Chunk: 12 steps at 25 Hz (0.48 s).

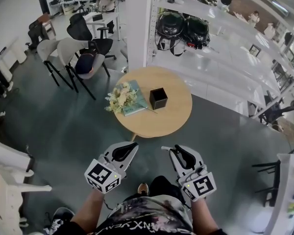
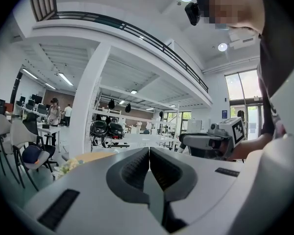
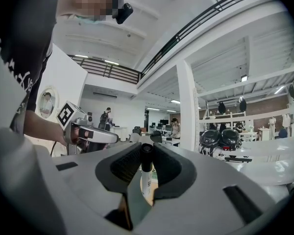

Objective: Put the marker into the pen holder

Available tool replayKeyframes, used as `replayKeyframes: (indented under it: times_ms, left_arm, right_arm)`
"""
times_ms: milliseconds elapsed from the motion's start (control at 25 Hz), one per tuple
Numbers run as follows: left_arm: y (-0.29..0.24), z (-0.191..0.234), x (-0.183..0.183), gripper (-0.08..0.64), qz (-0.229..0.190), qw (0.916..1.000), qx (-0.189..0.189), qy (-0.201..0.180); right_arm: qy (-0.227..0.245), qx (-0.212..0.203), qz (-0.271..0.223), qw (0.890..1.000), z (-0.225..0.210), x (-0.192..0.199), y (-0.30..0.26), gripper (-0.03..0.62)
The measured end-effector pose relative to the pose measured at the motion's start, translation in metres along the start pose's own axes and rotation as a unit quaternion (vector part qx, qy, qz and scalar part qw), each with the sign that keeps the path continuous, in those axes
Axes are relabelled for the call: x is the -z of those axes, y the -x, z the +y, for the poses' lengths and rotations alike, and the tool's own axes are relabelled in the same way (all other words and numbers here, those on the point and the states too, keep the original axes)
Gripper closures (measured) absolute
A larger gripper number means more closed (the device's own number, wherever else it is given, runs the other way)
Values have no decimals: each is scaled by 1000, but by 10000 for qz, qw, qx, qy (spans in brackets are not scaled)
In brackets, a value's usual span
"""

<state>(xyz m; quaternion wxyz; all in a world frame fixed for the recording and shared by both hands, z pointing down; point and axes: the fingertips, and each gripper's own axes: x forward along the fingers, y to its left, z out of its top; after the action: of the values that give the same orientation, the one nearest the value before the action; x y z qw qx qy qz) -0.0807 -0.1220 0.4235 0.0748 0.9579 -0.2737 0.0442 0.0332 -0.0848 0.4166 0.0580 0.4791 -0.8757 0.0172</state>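
Jaws: right gripper [image 3: 147, 150] clamped on marker [image 3: 146, 173]; left gripper [image 2: 149, 154] closed, empty; both near level, side by side.

- The marker [image 3: 145, 173] – you have it clamped between the two jaws of your right gripper [image 3: 146, 151]. It stands upright there, black cap at the top and level with the jaw tips. Its white barrel, with dark print too small to read, runs down through the gap below.
- The pen holder [image 1: 158, 98] – a small black cube-shaped box with an open top. It stands upright on the round wooden table [image 1: 174, 119], near its middle and just right of the teal book [image 1: 136, 104] and the flowers [image 1: 119, 98]. Its inside is too dark to see into. It is well apart from the marker.
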Motion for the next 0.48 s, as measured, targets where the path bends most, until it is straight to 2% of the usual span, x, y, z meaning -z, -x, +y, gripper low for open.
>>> replayKeyframes:
  times_ms: [480]
  left_arm:
    - [-22, 16, -1, 538, -53, 10000, -4, -15]
  right_arm:
    - [36, -67, -46, 10000, -19, 2, -22, 514]
